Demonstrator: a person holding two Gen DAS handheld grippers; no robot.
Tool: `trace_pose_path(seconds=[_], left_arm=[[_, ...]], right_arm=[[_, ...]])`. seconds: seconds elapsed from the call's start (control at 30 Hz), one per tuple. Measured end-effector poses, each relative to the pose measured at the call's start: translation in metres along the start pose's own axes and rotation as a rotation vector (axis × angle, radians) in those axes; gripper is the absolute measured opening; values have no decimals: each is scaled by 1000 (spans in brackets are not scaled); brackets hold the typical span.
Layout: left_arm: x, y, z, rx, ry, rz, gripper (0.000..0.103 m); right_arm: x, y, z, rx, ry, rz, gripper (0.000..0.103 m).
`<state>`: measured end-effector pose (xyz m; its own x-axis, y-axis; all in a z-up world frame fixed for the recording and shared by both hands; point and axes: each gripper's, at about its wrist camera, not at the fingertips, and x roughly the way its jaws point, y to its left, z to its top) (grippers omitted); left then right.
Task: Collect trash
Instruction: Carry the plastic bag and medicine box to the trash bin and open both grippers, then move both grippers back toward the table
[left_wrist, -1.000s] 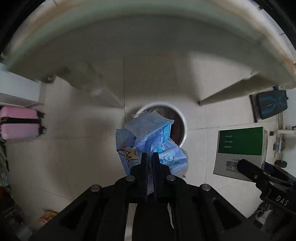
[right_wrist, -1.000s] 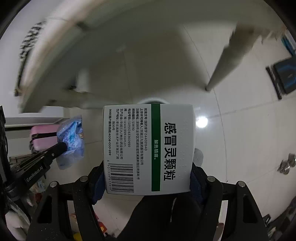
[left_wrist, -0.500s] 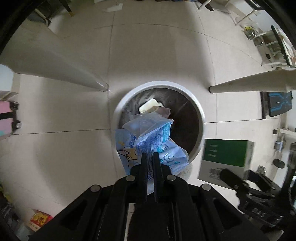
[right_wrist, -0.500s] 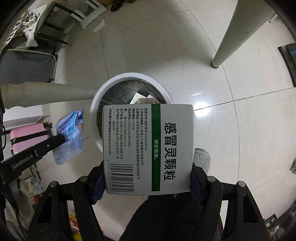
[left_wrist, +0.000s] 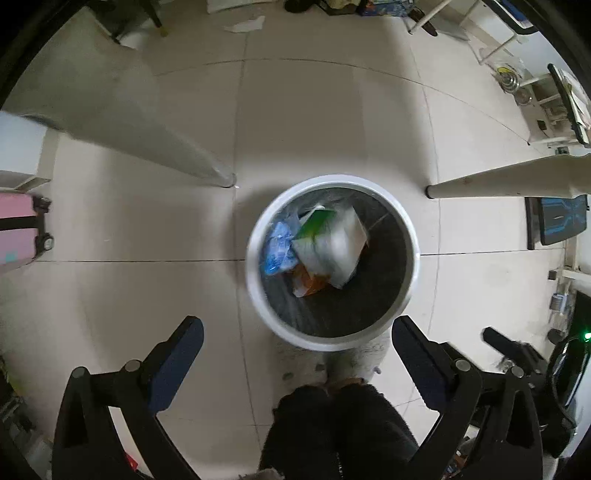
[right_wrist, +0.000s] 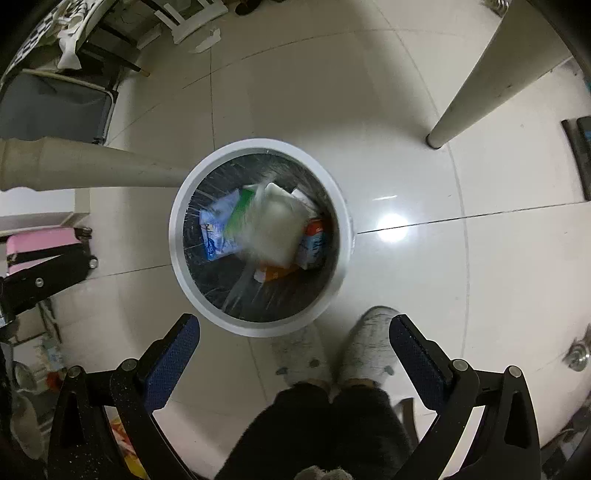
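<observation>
A round white trash bin (left_wrist: 413, 258) with a black liner stands on the tiled floor below me; it also shows in the right wrist view (right_wrist: 258, 330). Inside it lie the white and green medicine box (left_wrist: 332, 243) (right_wrist: 269, 225), blurred, and the blue plastic wrapper (left_wrist: 277, 249) (right_wrist: 216, 229), with an orange packet (left_wrist: 310, 282) under them. My left gripper (left_wrist: 295, 341) is open and empty above the bin's near rim. My right gripper (right_wrist: 293, 332) is open and empty above the bin's near rim too.
Two table legs (left_wrist: 177, 147) (left_wrist: 498, 181) stand beside the bin. A pink suitcase (left_wrist: 18, 229) is at the left. The person's grey slippers (right_wrist: 365, 347) are just in front of the bin. A chair (right_wrist: 55, 99) and scrap paper (right_wrist: 207, 40) lie farther off.
Both grippers have opened. The blue wrapper and the medicine box have left the jaws and dropped into the bin. Both views have moved over the bin.
</observation>
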<state>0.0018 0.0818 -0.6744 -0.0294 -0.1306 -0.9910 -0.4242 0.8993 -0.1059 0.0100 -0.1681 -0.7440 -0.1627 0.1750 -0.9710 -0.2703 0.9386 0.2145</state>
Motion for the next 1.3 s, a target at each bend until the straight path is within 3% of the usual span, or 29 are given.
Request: trace_pose_path(seconds=[0.27,0.37,0.6,0.8,1.07,1.3], left_arm=[[-49,7,-36,-6,-48,118,103],[-79,7,-53,-7,-53,128,103],[-163,-8,-82,19,-86,130,103],[-250,-11,-93,15,-182,152,103],[-362,-13,-71,-33,-380,183,103],[-424,-14,-3,-133,-521,254,103]], right_arm=[[-52,20,-14,-47,-12,-81,103],[-82,24,-23,-56,-9,-102,103],[-181,47,-52,-67,-32,-101,103],[-281,68,-68,-72,-73,-71,103],[-413,102,-51,-80,-189,14,103],[-489,120,35,-77,-286,99,103]])
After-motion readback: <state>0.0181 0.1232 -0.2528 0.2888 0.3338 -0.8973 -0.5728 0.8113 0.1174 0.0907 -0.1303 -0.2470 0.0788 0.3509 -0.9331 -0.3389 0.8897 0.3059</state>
